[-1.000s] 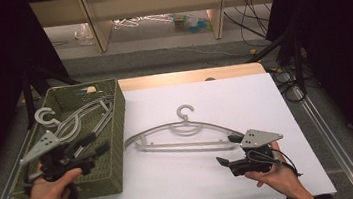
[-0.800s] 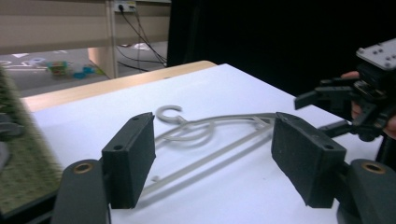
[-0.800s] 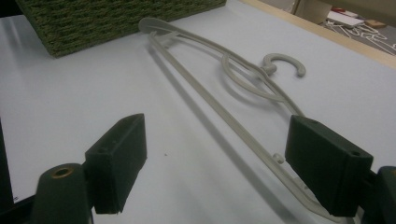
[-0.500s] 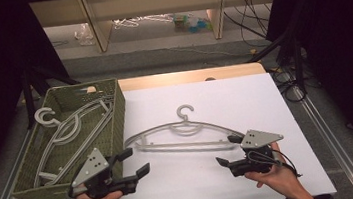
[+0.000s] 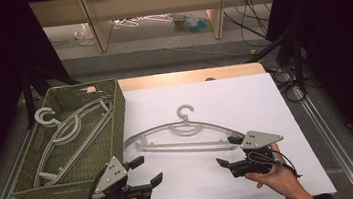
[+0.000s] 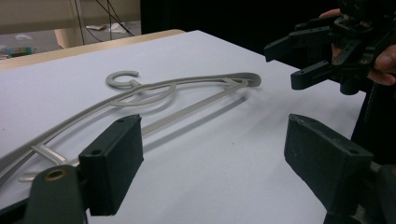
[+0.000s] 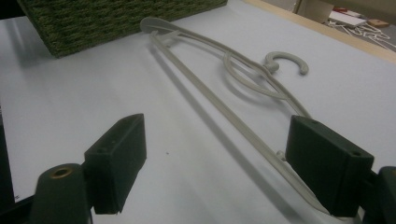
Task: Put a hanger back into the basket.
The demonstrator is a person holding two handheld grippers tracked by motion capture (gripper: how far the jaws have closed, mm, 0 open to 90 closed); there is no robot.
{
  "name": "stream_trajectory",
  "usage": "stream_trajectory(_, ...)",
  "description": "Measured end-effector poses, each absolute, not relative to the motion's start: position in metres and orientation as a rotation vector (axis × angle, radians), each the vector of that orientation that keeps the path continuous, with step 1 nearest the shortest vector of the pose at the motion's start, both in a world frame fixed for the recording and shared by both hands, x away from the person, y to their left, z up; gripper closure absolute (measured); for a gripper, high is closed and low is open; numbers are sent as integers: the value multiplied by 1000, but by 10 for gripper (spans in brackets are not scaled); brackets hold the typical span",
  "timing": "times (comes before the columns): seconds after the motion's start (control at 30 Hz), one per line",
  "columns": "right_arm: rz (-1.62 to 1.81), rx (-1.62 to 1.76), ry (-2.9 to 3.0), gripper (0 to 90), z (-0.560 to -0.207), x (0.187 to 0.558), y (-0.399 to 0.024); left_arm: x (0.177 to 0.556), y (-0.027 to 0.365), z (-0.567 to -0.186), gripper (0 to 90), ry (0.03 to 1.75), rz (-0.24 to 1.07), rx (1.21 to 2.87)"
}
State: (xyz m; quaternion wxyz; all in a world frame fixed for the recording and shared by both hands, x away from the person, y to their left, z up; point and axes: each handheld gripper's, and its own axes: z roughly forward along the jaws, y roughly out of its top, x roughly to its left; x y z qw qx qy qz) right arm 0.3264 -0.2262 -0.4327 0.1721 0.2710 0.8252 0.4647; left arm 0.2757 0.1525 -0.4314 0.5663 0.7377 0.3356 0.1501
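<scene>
- Grey plastic, the hanger (image 5: pixel 184 136) lies flat on the white sheet (image 5: pixel 265 104) that covers the table, near the middle, its hook pointing to the far side.
- Its left end sits just beside the green woven basket (image 5: pixel 115 111), which stands at the left edge of the sheet and holds more grey hangers (image 5: pixel 68 134).
- The left gripper (image 5: pixel 147 170) is held low over the near left part of the sheet, close to the basket's near right corner — its jaws have just been opening and now stand wide apart with nothing between them but bare sheet.
- In the left gripper view the hanger (image 6: pixel 154 100) lies beyond the jaws, untouched.
- The right gripper (image 5: pixel 228 154) is at the near right, at the hanger's right end — jaws spread wide and empty.
- In the right gripper view the hanger's (image 7: pixel 224 88) lower bar runs in toward the right-hand jaw; I cannot tell whether it touches.
- Both grippers point toward each other across the near strip of the sheet.
</scene>
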Motion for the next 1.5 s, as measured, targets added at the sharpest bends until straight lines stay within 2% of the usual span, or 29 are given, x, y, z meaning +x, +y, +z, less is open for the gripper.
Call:
stream_trajectory(0.93,1328,781,2331,187,-432,325,-230,275,152,-435,171,821,356,1710)
stream_trajectory(1.2,1301,771,2361,171,-435,343,-225,273,151,-435,171,811,353,1710)
stream_trajectory(1.5,1120,832,2409,234,-428,401,-212,272,152,-434,172,787,362,1722)
